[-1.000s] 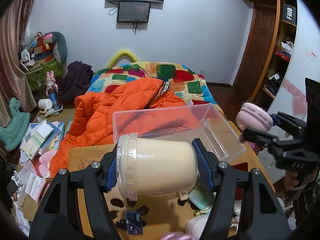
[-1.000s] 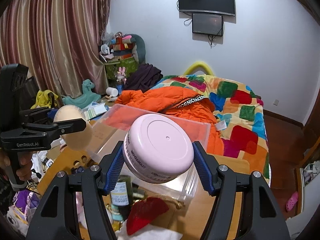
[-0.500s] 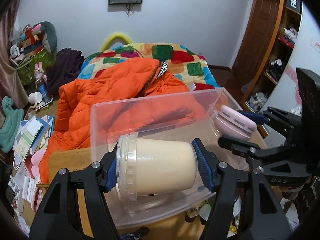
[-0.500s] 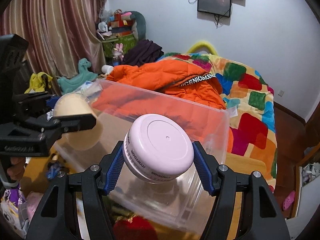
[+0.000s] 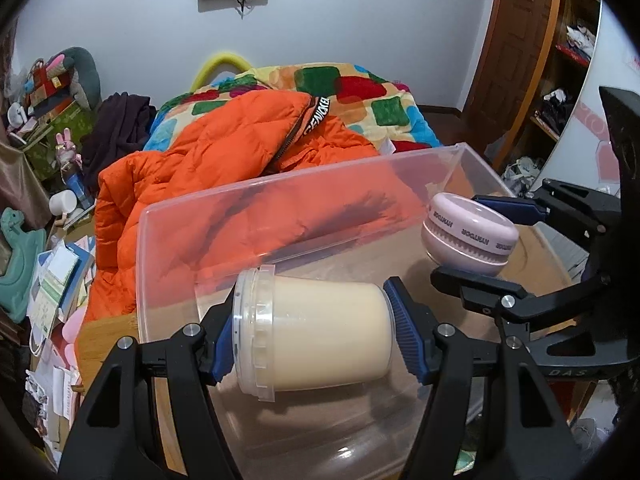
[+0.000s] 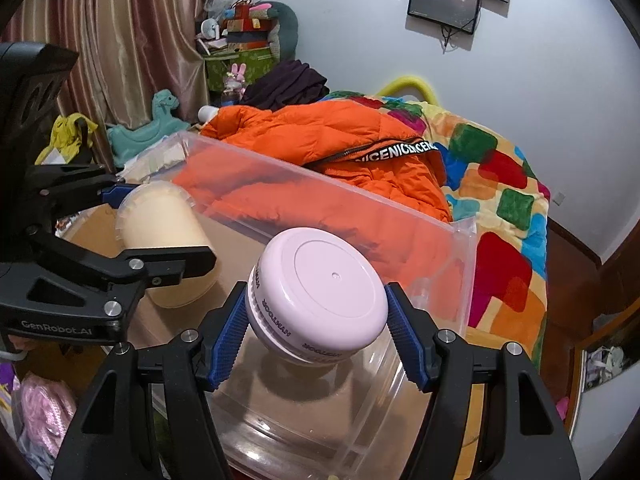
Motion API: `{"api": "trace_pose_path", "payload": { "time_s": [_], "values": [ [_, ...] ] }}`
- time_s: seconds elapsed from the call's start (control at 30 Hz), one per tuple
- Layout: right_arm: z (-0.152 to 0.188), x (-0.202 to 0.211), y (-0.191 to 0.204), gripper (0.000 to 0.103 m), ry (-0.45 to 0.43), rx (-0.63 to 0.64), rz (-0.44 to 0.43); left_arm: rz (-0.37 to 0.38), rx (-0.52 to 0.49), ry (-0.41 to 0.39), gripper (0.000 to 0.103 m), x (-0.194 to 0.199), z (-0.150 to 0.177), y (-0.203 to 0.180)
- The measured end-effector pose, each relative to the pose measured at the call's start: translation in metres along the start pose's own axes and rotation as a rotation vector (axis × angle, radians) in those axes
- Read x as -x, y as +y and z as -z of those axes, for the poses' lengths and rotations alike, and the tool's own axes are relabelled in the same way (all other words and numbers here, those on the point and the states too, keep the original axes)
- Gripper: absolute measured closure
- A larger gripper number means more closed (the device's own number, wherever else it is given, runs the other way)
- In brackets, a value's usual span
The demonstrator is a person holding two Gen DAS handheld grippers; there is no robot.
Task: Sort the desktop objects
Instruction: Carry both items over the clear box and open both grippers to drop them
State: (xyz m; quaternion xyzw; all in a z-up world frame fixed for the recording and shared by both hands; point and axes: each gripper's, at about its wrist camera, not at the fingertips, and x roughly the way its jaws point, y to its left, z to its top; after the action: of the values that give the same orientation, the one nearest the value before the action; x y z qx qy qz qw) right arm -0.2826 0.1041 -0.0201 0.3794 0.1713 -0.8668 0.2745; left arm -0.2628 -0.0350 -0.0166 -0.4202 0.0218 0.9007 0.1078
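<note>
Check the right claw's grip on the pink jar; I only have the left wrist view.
Observer: Both blue pads of the right claw press opposite sides of the pink jar.
Operator: Report what's under it.
Observer: Only bare floor of the clear bin; the jar appears to hang above it.
Operator: Name anything outside the bin near my left claw.
Observer: A pink knitted item lies below the left claw, outside the bin's near wall.

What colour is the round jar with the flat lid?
Pale pink jar, seen best in the right wrist view.
</note>
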Motion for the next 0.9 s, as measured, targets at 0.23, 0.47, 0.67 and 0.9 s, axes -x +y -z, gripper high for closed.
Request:
{"api": "trace_pose_path", "payload": {
  "time_s": [0.23,0.47,0.67,0.9],
  "values": [
    [0.000,-0.009,-0.001,0.040,0.024,0.035,0.012,-0.029,-0.050,0.007,0.037,-0.005,0.001,-0.007],
    [0.000,-0.012,0.000,0.040,0.045,0.053,0.014,-0.041,-0.056,0.021,0.037,-0.007,0.000,-0.006],
    [0.001,-0.006,-0.001,0.032,0.039,0.042,0.007,-0.042,-0.051,0.023,0.037,-0.005,0.002,-0.008],
    [0.001,0.019,0.006,0.031,-0.023,0.067,0.058,-0.076,-0.054,-0.008,0.036,0.012,0.003,-0.011]
  ]
}}
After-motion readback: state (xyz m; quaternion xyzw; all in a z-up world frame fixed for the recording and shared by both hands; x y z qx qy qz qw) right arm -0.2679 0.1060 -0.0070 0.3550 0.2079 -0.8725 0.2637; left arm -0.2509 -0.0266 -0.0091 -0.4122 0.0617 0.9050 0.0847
